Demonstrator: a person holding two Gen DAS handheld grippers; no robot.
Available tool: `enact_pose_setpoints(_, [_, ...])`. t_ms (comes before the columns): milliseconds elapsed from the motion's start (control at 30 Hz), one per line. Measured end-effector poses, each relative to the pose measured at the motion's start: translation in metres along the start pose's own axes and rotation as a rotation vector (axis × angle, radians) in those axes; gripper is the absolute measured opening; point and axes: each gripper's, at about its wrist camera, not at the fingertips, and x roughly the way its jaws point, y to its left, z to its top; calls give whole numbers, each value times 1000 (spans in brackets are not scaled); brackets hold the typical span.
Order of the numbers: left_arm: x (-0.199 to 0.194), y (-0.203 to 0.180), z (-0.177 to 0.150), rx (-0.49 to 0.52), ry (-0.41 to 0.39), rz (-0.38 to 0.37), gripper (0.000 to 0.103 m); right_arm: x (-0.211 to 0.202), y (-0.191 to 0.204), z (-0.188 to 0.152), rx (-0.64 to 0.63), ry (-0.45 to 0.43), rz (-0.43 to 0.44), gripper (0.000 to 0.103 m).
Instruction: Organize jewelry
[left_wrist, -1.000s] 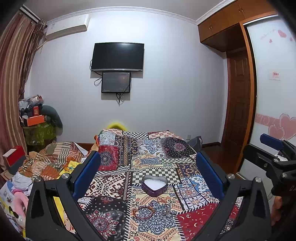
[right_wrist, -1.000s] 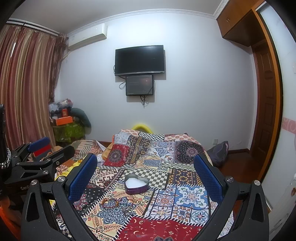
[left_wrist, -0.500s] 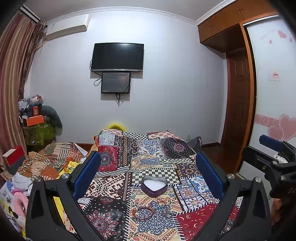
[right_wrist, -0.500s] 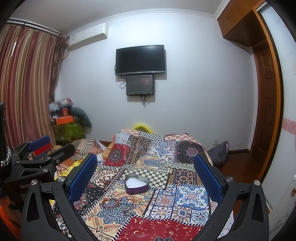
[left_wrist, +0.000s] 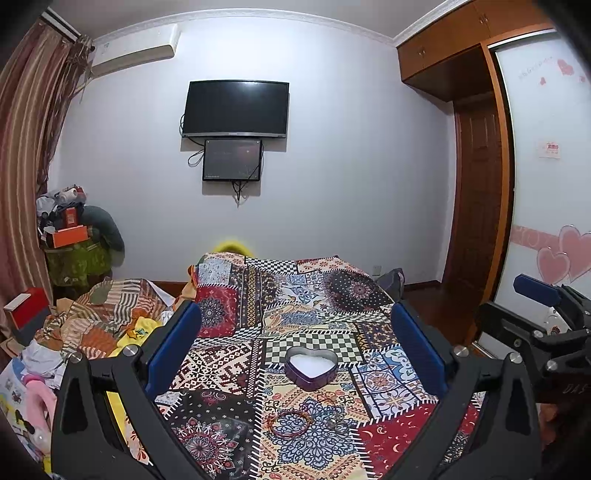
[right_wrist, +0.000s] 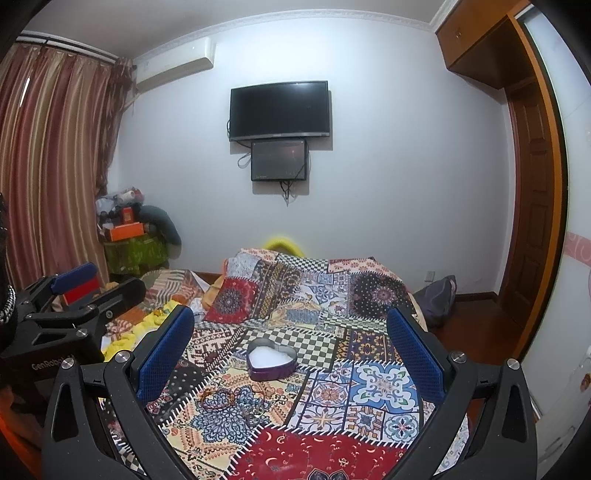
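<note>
A purple heart-shaped tin (left_wrist: 311, 370) with a white lining sits open on the patchwork bedspread (left_wrist: 295, 295); it also shows in the right wrist view (right_wrist: 271, 362). A reddish beaded bracelet (left_wrist: 290, 424) lies in front of it, with small chain pieces (left_wrist: 334, 415) beside it; the bracelet (right_wrist: 218, 398) and chain pieces (right_wrist: 255, 408) show in the right wrist view too. My left gripper (left_wrist: 295, 347) is open and empty, held above the bed. My right gripper (right_wrist: 290, 350) is open and empty, to the right of the left one.
A heap of clothes (left_wrist: 92, 325) lies left of the bed. A cluttered stand (left_wrist: 74, 251) is by the curtain. A TV (left_wrist: 236, 107) hangs on the far wall. A wooden door (left_wrist: 476, 206) and wardrobe are at the right. A dark bag (right_wrist: 437, 299) lies on the floor.
Both grippers have drifted very slightly; the tin and jewellery have not moved.
</note>
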Motion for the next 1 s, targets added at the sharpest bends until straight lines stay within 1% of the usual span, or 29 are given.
enact_pose_setpoints(133, [15, 8, -6, 1, 38, 9, 103, 13, 1, -7, -11, 40, -7, 103])
enact_pose_setpoints(333, [45, 26, -21, -6, 107, 39, 103, 46, 2, -26, -31, 147, -13, 103])
enact_pose_setpoints(433, [61, 36, -32, -9, 151, 50, 102, 63, 3, -38, -49, 205, -2, 103])
enact_pose_setpoints(600, [91, 51, -57, -10, 259, 78, 90, 94, 4, -60, -64, 314, 30, 103])
enact_pose_setpoints(700, [104, 60, -74, -21, 322, 79, 85, 107, 6, -74, -72, 371, 53, 92])
enact_pose_setpoints(733, [109, 63, -80, -31, 347, 75, 84, 112, 6, -78, -78, 392, 59, 86])
enact_pose_setpoints(767, [113, 65, -85, -38, 367, 70, 80, 115, 7, -82, -84, 410, 65, 81])
enact_pose_setpoints(800, [117, 67, -90, -45, 390, 65, 74, 119, 8, -86, -87, 431, 76, 78])
enact_pose_setpoints(833, [121, 69, -95, -50, 414, 59, 71, 122, 8, -89, -88, 449, 88, 73])
enact_pose_setpoints(867, [124, 71, -101, -52, 437, 54, 65, 125, 8, -92, -87, 464, 101, 68])
enact_pose_setpoints(900, [127, 71, -105, -52, 455, 48, 61, 127, 8, -95, -86, 480, 114, 65])
enact_pose_setpoints(967, [133, 70, -114, -54, 483, 35, 58, 133, 9, -100, -84, 508, 143, 55])
enact_pose_setpoints(1000, [134, 70, -118, -54, 499, 27, 57, 133, 9, -102, -83, 519, 155, 53])
